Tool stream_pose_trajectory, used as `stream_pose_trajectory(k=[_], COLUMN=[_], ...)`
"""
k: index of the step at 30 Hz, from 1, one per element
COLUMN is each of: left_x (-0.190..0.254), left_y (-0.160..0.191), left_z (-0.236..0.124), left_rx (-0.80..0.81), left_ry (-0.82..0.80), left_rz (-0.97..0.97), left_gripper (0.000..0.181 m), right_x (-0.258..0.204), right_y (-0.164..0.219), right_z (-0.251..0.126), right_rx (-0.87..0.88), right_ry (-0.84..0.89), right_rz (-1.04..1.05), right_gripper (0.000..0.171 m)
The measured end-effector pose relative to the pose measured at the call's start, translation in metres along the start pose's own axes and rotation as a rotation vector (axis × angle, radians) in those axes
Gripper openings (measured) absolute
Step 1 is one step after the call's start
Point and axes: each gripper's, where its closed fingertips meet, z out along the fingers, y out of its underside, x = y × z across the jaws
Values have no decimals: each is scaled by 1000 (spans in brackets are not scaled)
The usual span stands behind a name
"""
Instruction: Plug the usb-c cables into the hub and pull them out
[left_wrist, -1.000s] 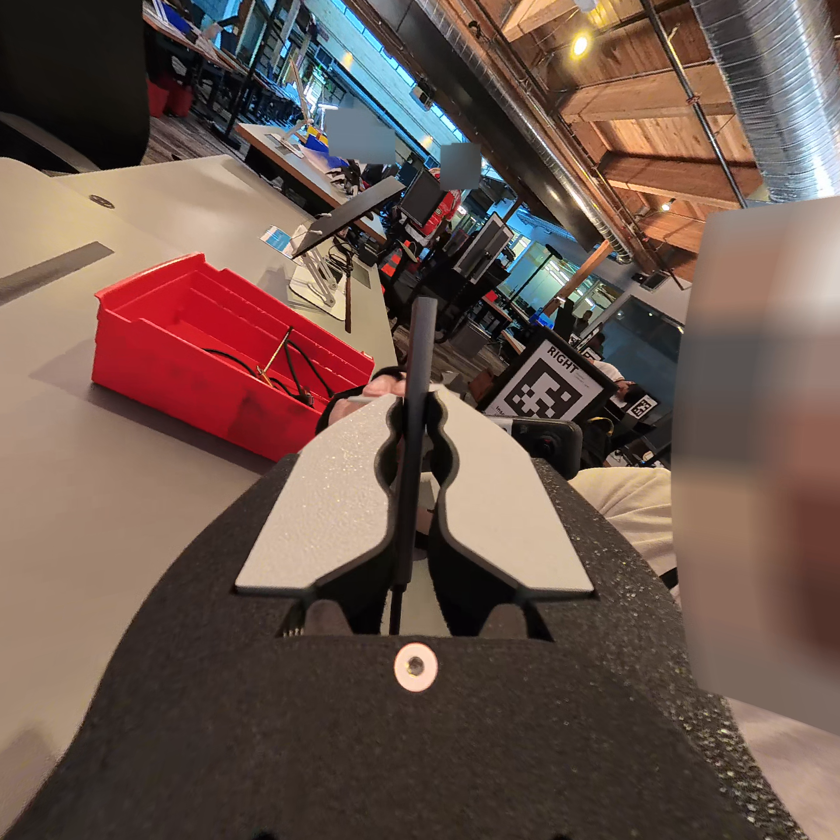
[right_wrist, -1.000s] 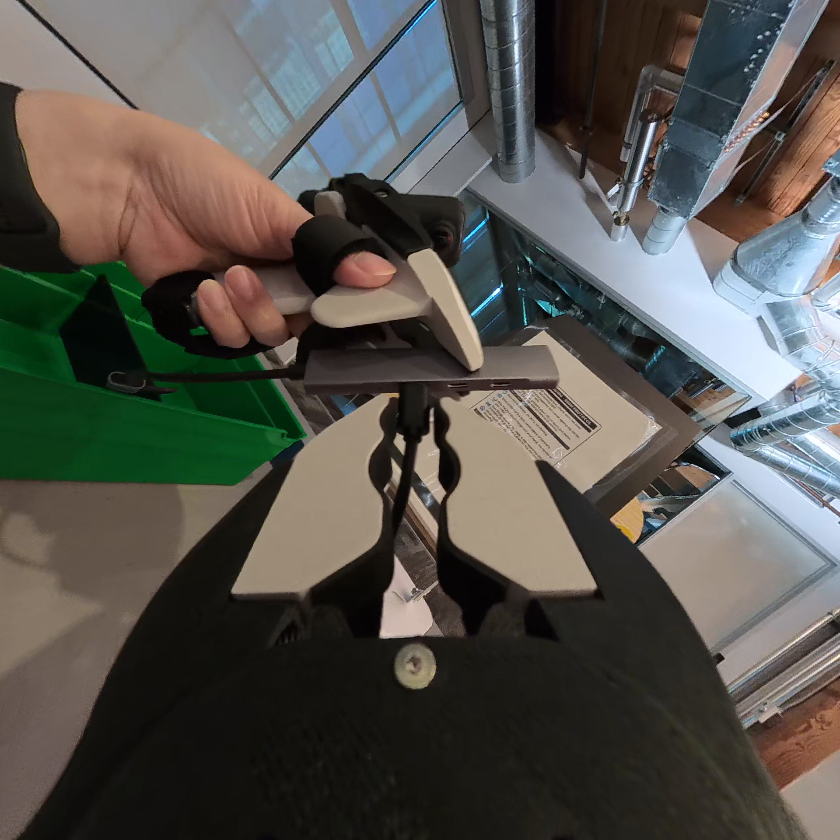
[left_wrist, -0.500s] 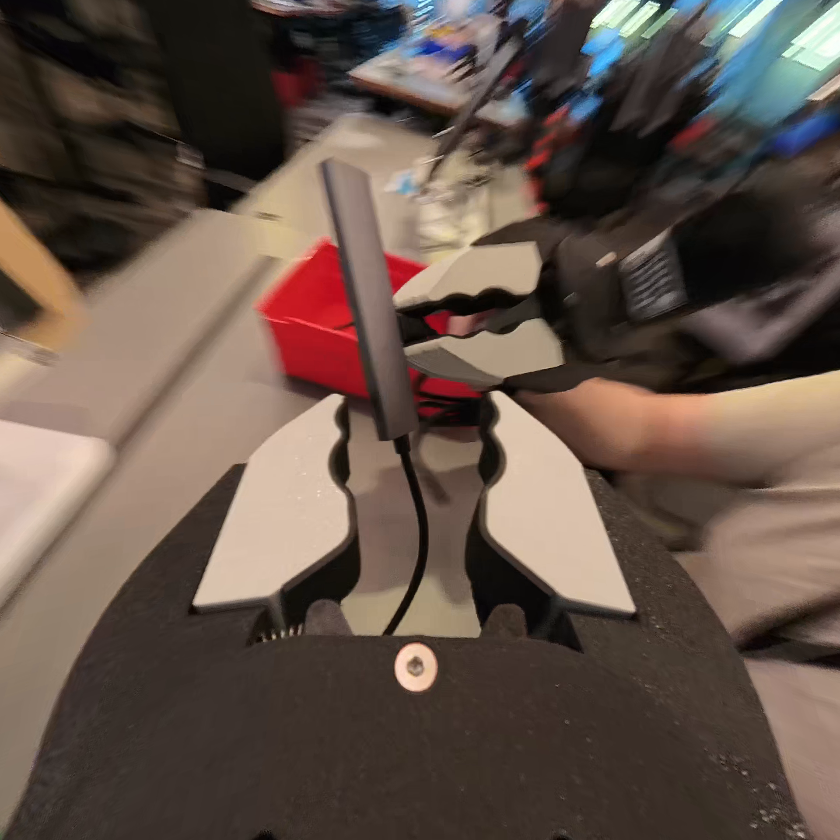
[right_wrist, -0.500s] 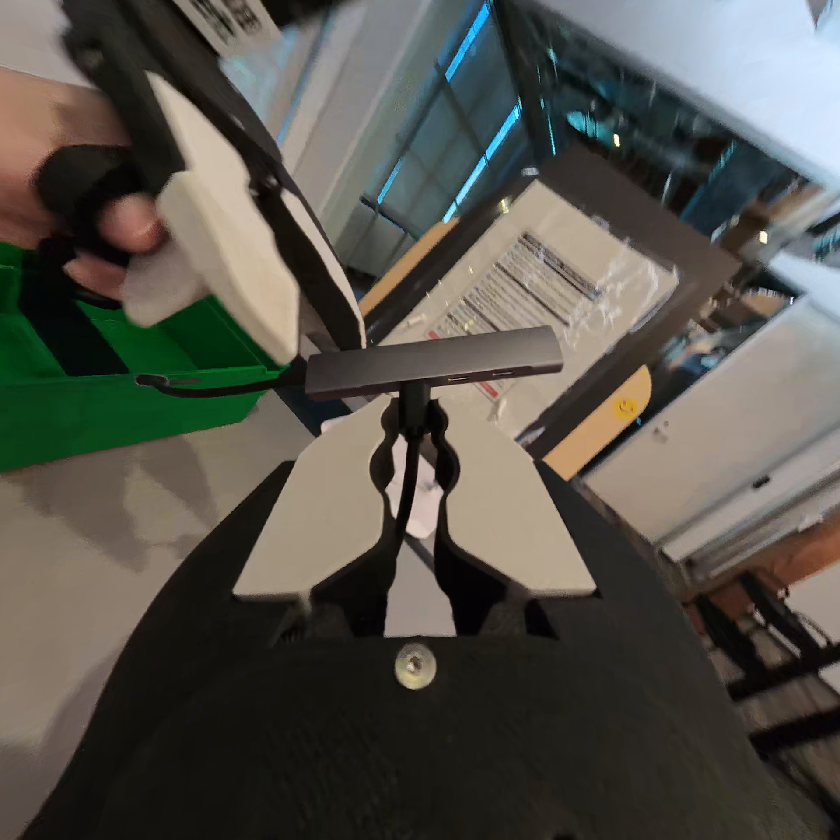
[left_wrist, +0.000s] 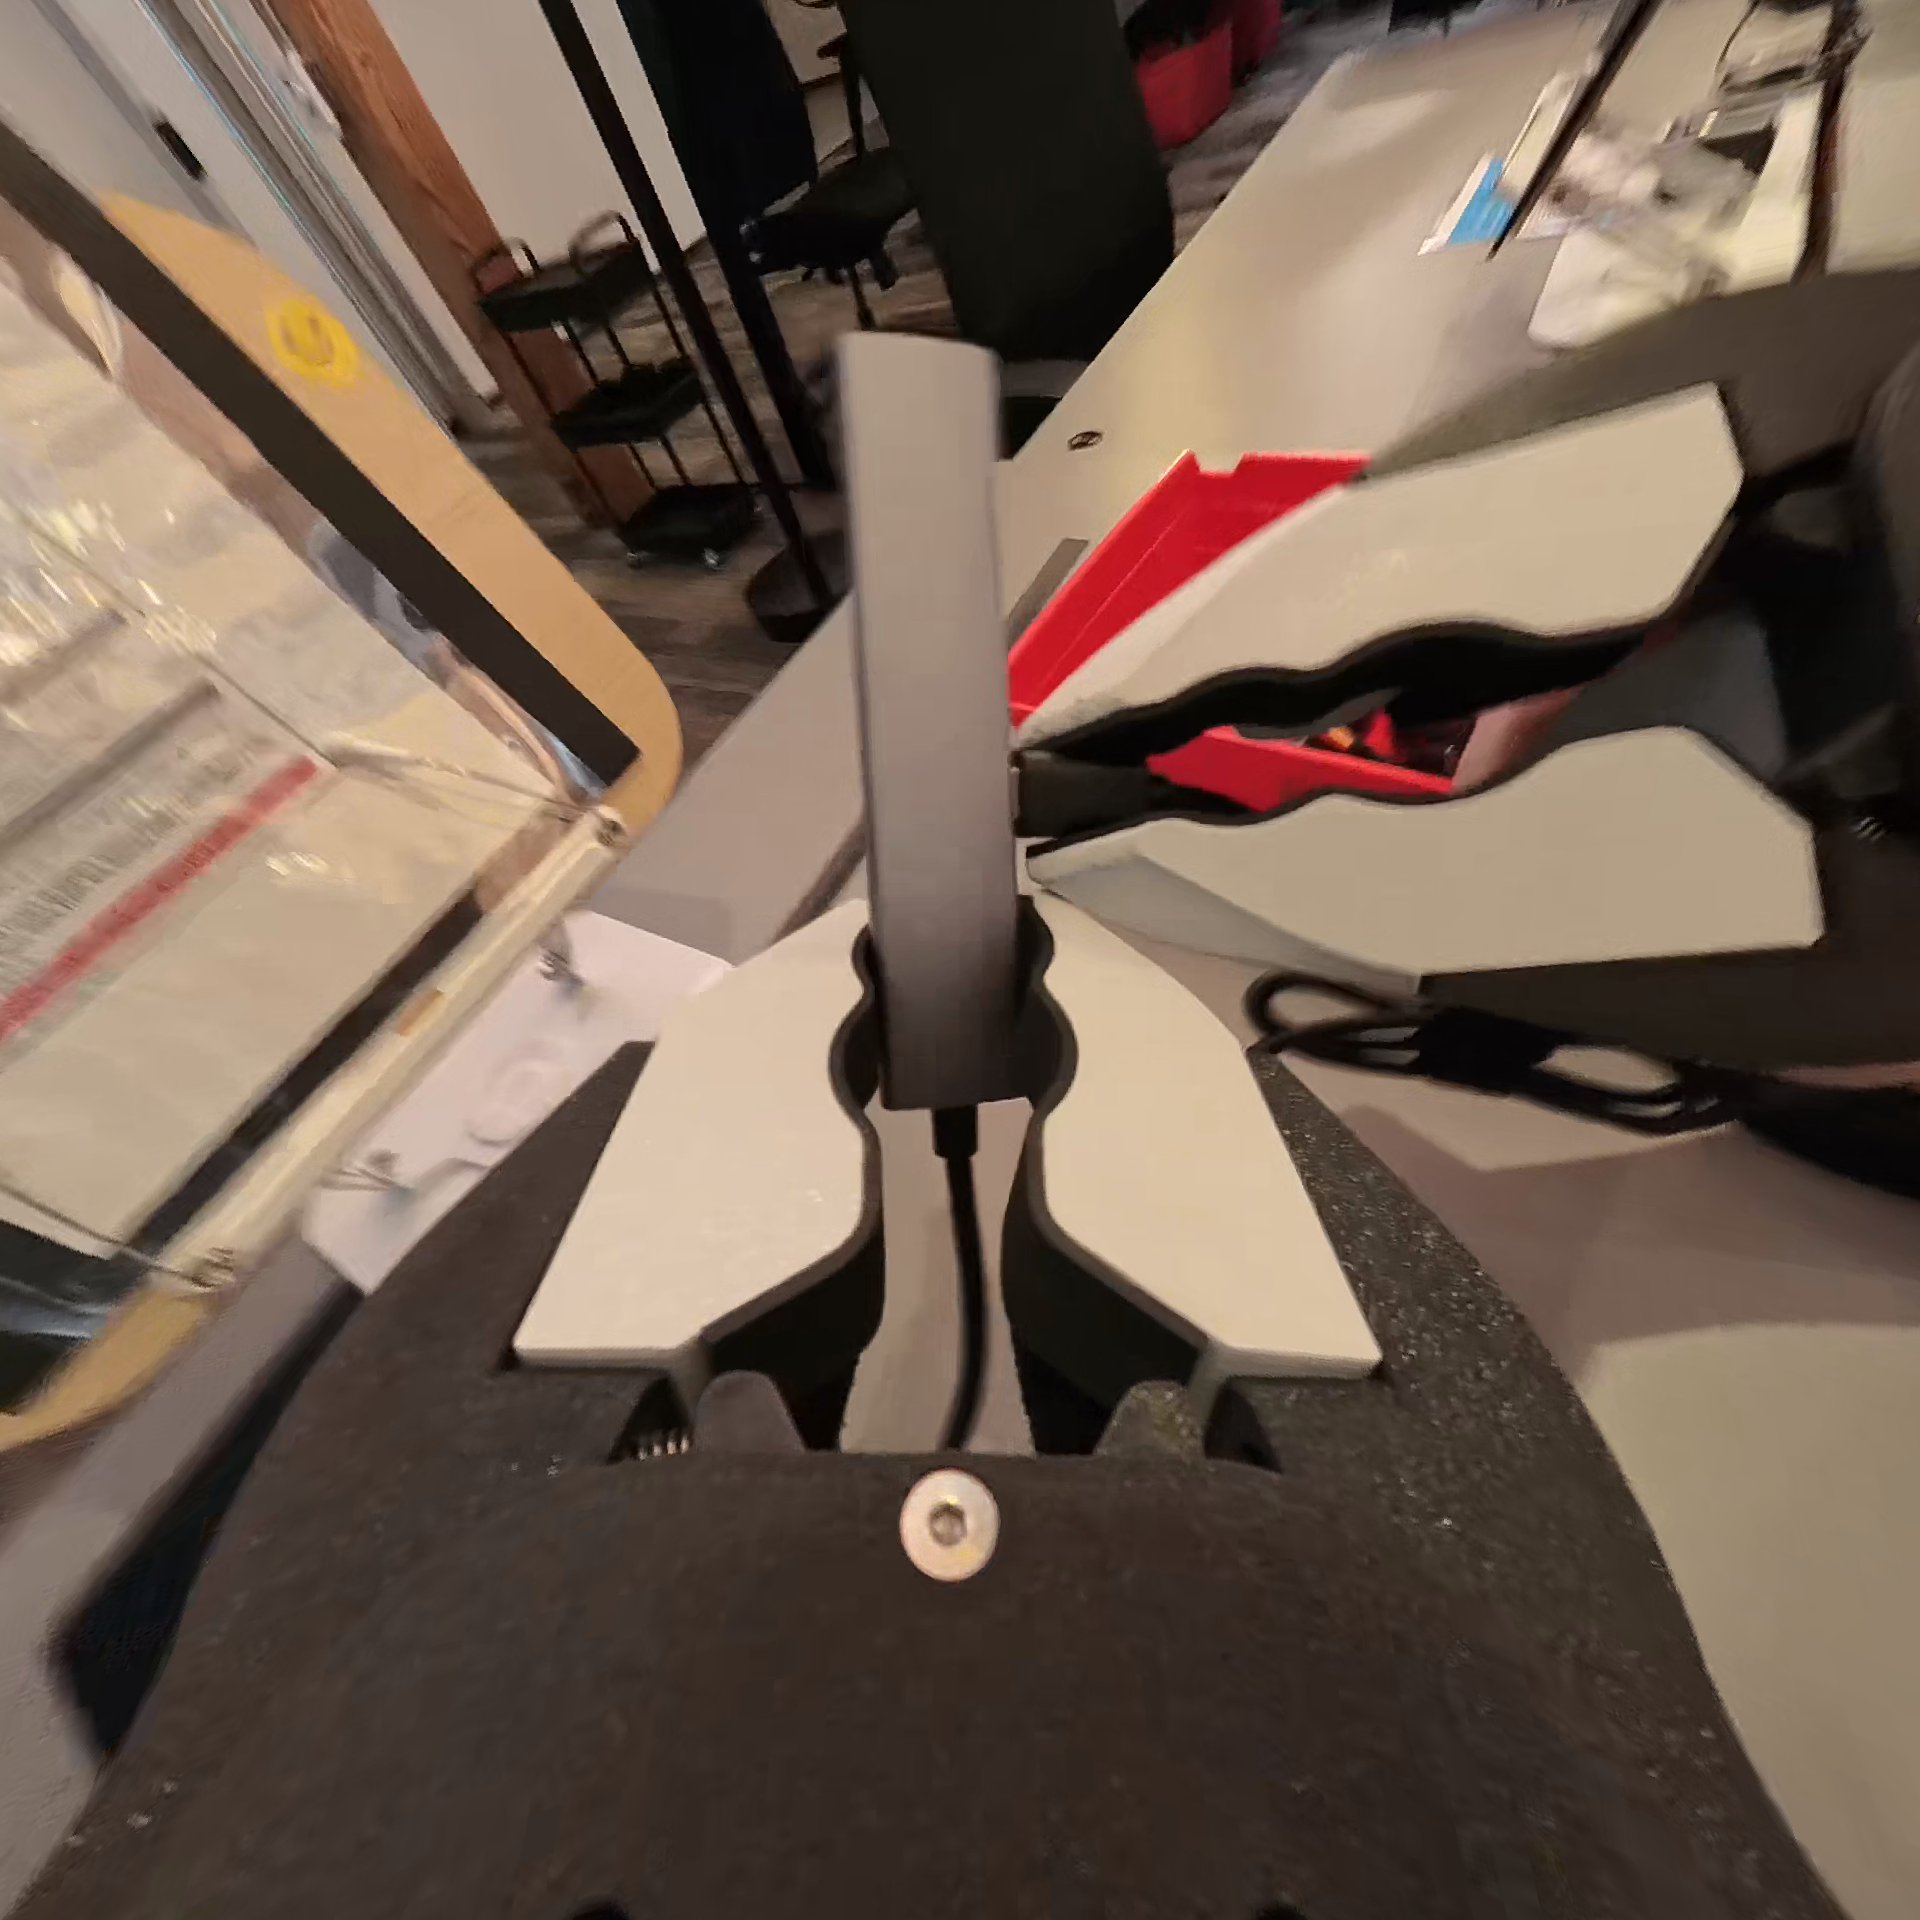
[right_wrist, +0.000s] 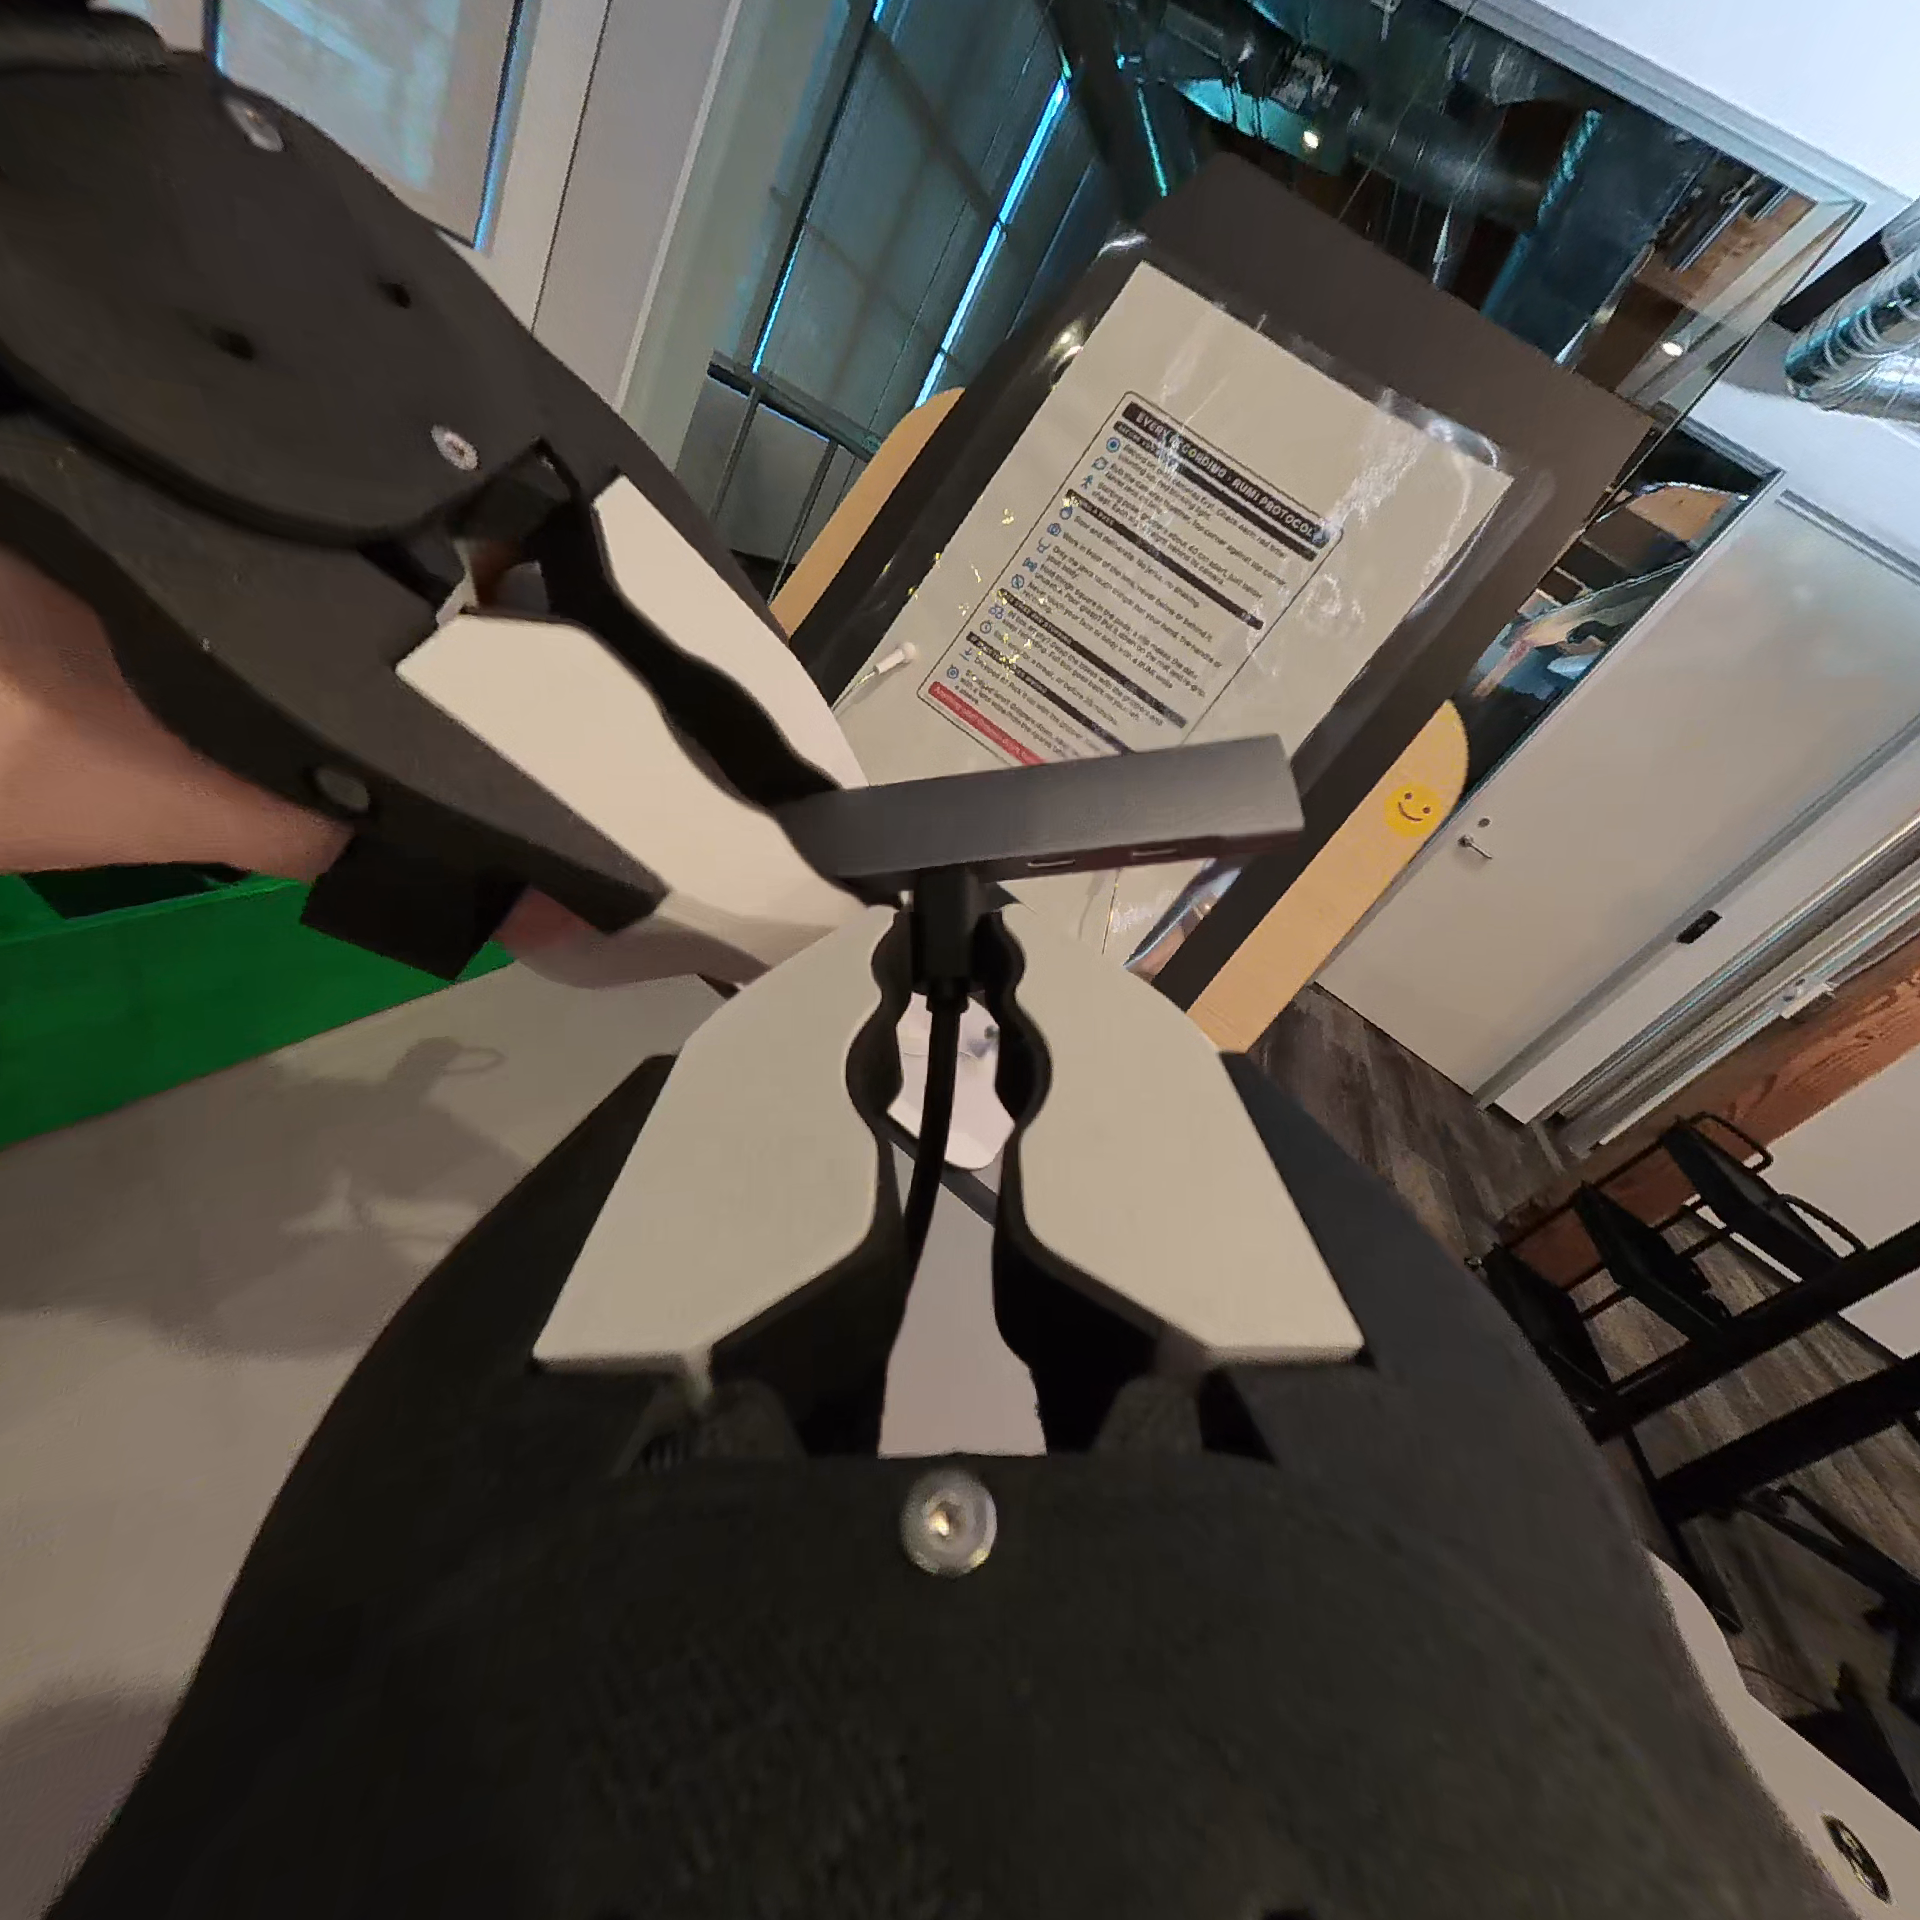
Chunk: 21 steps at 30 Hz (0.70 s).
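A dark grey USB-C hub (left_wrist: 925, 675) stands upright in the left wrist view. My left gripper (left_wrist: 951, 935) is shut on its lower end, and the hub's own black lead (left_wrist: 961, 1268) runs back between the fingers. My right gripper (left_wrist: 1029, 795) reaches in from the right, shut on a black USB-C plug (left_wrist: 1081, 790) that sits in the hub's side. In the right wrist view my right gripper (right_wrist: 951, 935) holds that plug (right_wrist: 948, 899) under the hub (right_wrist: 1049, 810), next to two free ports. The left gripper (right_wrist: 821, 831) holds the hub's left end.
A red bin (left_wrist: 1174, 520) stands behind the right gripper. A green bin (right_wrist: 156, 977) is at the left. A framed clear panel with a printed sheet (right_wrist: 1195, 582) stands at the table's edge. A black cable bundle (left_wrist: 1475, 1055) lies on the grey table (left_wrist: 1714, 1403). Black chairs (right_wrist: 1714, 1299) stand beyond. My two grippers' fingertips are within a few centimetres of each other.
My left gripper, open half a second ago, has shut on the hub's end again. Both grippers have swung around and down toward the table with the hub and plug still joined.
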Motion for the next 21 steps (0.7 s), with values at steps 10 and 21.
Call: stream_pose_trajectory(k=[10,21], left_x=[-3,4], left_y=[7,1], left_z=[16,10], left_rx=[12,47], left_ry=[35,132], left_rz=[-191,-191], left_gripper=[22,21], right_x=[5,5], right_y=[11,-2], right_z=[6,-3], right_rx=[-4,227], right_ry=[64,120], right_rz=[-35,-206], right_gripper=[14,14])
